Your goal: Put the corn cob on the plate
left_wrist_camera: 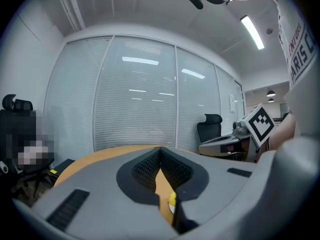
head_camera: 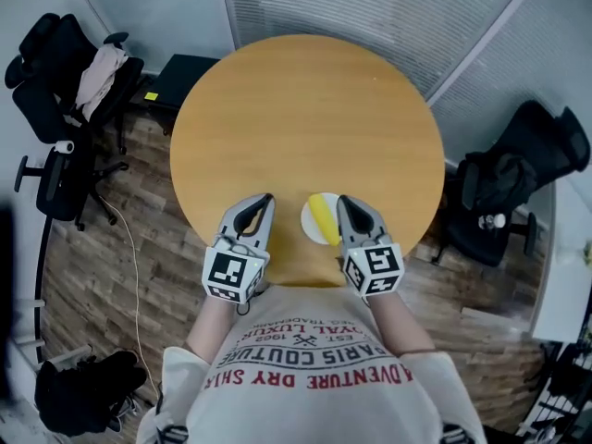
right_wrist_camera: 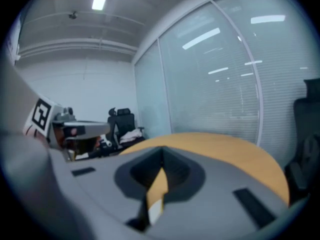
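Item: corn cob on plate, both tools empty, placement judged complete.

Detail: corn cob lies slantwise on a small white plate near the round table's near edge, between the two tools and just beside the inner side of the right tool. The left tool sits a little further off. Each tool's jaws are together at the tips, gripping nothing. Handling note: withdraw both tools up and away from the plate, avoid its rim, and check that the cob rests well inside, since it may roll.

Yellow corn cob on white plate between left gripper and right gripper, at table edge.
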Available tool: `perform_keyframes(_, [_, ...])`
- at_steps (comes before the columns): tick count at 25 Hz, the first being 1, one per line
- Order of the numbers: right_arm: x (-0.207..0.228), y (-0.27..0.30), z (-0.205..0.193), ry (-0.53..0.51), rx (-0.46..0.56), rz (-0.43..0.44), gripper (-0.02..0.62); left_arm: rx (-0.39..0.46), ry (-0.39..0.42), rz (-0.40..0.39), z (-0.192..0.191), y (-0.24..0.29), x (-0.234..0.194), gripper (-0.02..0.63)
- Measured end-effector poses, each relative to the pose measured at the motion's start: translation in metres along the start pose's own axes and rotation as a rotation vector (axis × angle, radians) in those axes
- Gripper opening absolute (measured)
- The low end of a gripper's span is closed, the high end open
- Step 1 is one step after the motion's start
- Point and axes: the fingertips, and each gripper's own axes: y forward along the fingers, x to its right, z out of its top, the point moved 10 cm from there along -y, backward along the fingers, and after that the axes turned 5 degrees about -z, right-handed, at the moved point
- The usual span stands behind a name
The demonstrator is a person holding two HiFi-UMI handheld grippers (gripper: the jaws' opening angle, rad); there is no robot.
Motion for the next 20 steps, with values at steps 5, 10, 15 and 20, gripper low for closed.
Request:
perform_keyframes(5, [-0.011,-0.019,0.019,-0.074,0.132,0.031,0.028,0.027,0.021,-0.006,0.015,-0.009,0.002,0.034])
perform_keyframes(10, [-0.009,-0.032,0.032,-0.092,0.186,0.016,0.028,0.068,0.036,-0.029,0.032,-0.010,0.008,0.034])
perform_keyframes(15, [-0.007,-0.038,0.034,-0.079,0.198,0.004,0.028,0.080,0.052,-0.052,0.037,-0.008,0.015,0.034])
perform_keyframes(20, [-0.008,-0.037,0.033,-0.058,0.198,0.009,0.028,0.073,0.044,-0.056,0.037,-0.007,0.015,0.034])
